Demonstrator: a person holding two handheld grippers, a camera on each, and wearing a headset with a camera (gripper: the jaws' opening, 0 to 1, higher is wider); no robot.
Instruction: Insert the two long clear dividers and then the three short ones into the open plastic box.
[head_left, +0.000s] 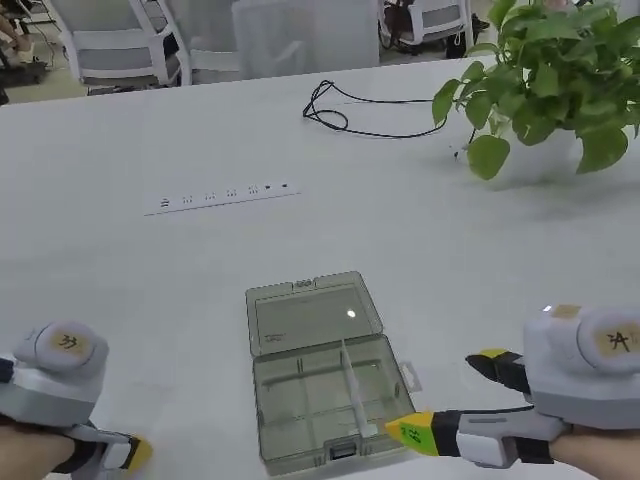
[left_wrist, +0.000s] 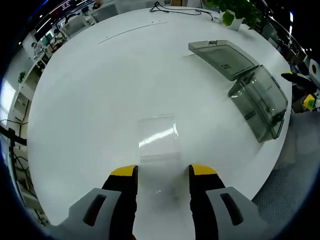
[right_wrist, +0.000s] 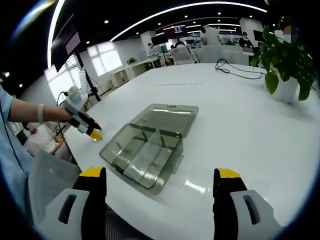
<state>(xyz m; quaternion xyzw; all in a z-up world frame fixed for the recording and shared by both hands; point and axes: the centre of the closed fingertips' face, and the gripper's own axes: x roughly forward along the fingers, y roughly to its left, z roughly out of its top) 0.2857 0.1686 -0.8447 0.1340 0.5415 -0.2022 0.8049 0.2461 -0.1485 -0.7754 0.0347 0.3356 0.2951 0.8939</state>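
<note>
Head view puts the open plastic box (head_left: 275, 425) low in the centre of the frame on the white table (head_left: 450, 230), with one long clear divider (head_left: 352, 385) standing upright in its tray. We judge the task barely begun: a second long divider and the short ones look still to go.

In the left gripper view, the left gripper (left_wrist: 162, 172) has its jaws apart and empty, and a clear sheet (left_wrist: 157, 137) lies flat mid-frame just ahead. The right gripper (right_wrist: 160, 174) gapes wide, holding nothing.

Clear plastic on white reads poorly, so we cannot count the loose pieces or tell that sheet's length.
</note>
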